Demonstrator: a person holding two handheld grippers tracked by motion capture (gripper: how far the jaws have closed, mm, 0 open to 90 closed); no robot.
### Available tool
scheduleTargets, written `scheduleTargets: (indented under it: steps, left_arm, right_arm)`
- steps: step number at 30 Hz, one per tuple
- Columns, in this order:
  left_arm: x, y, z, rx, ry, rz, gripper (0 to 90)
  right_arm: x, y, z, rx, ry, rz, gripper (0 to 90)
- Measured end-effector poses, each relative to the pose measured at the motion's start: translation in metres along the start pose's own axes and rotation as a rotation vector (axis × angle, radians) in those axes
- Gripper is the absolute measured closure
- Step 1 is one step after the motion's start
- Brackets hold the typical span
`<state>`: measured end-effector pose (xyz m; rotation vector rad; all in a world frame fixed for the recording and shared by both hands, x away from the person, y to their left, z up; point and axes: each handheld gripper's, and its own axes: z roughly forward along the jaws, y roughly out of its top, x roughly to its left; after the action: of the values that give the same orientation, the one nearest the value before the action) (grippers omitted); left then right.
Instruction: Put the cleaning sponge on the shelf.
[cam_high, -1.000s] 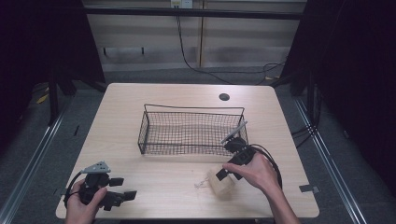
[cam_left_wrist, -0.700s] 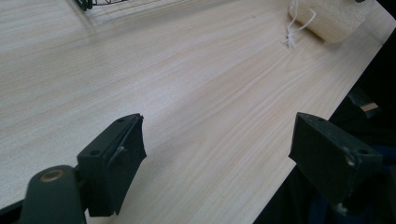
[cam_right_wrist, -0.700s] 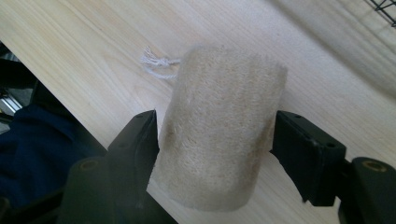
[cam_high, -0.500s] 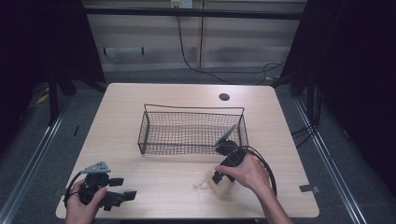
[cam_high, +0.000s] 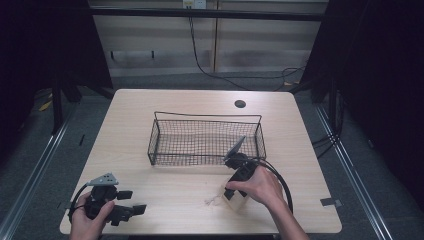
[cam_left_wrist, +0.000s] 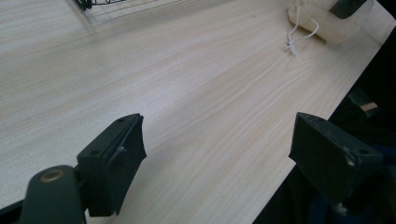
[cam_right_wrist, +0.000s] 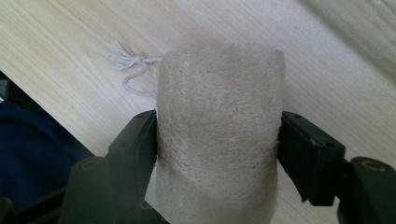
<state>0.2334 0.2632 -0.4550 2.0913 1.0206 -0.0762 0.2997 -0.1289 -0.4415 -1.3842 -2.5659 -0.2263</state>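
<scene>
I have the right gripper (cam_right_wrist: 217, 140) down near the table's (cam_high: 165, 200) front edge, its jaws squeezing the beige, fibrous loofah cylinder with a white string loop (cam_right_wrist: 219, 140). Next comes a gentle lift towards the black wire-mesh basket (cam_high: 205, 142); the left gripper (cam_left_wrist: 224, 158) idles at the front-left corner, jaws wide and empty

Your right gripper (cam_right_wrist: 217, 135) has black jaws around a beige, finely fibrous loofah (cam_right_wrist: 218, 135) with a white string (cam_right_wrist: 133, 70). Your left gripper (cam_high: 107, 202) is black, grey plate on top. Table (cam_high: 150, 115) is pale wood-grain; far basket (cam_high: 205, 141) is dark wire mesh, probably black.
</scene>
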Motion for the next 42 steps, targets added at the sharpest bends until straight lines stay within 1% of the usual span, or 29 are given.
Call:
scheduleTargets:
  steps: [5, 8, 9, 13, 18, 23, 24, 31, 33, 34, 39, 40, 42]
  left_arm:
    - [0.0, 0.0, 0.0, 0.001, 0.0, -0.001, 17.5]
    - [0.0, 0.0, 0.0, -0.001, -0.003, -0.003, 17.5]
    - [0.0, 0.0, 0.0, 0.001, -0.004, 0.0, 17.5]
    - [0.0, 0.0, 0.0, 0.002, -0.002, -0.001, 17.5]
    - [0.0, 0.0, 0.0, -0.001, -0.004, -0.003, 17.5]
    - [0.0, 0.0, 0.0, 0.0, -0.004, 0.0, 17.5]
    - [0.0, 0.0, 0.0, 0.0, -0.003, 0.001, 17.5]
    - [0.0, 0.0, 0.0, 0.0, -0.002, 0.001, 17.5]
    - [0.0, 0.0, 0.0, -0.002, -0.001, -0.001, 17.5]
    - [0.0, 0.0, 0.0, -0.002, -0.002, -0.001, 17.5]
    - [0.0, 0.0, 0.0, -0.004, -0.001, -0.001, 17.5]
    - [0.0, 0.0, 0.0, -0.006, 0.001, -0.002, 17.5]
    - [0.0, 0.0, -0.001, -0.003, -0.002, -0.001, 17.5]
  right_arm:
    - [0.003, 0.001, 0.002, 0.014, -0.008, 0.005, 32.3]
    - [0.003, 0.002, 0.002, 0.016, -0.013, 0.017, 32.6]
    - [0.003, 0.001, 0.001, 0.019, -0.009, 0.028, 32.7]
    - [0.003, 0.001, 0.001, 0.023, -0.006, 0.041, 32.8]
    - [0.003, 0.0, -0.004, 0.021, -0.012, 0.056, 32.8]
    - [0.002, -0.001, -0.009, 0.024, -0.036, 0.066, 32.8]
    - [0.002, -0.001, -0.012, 0.022, -0.048, 0.06, 32.8]
    - [0.004, -0.002, -0.019, 0.022, -0.07, 0.058, 32.8]
    - [0.004, -0.002, -0.02, 0.025, -0.079, 0.048, 32.8]
    - [0.004, -0.002, -0.02, 0.033, -0.084, 0.051, 32.9]
    - [0.003, -0.002, -0.023, 0.038, -0.085, 0.07, 32.8]
    - [0.003, -0.003, -0.024, 0.038, -0.094, 0.072, 32.8]
    - [0.002, -0.003, -0.027, 0.03, -0.097, 0.077, 32.9]
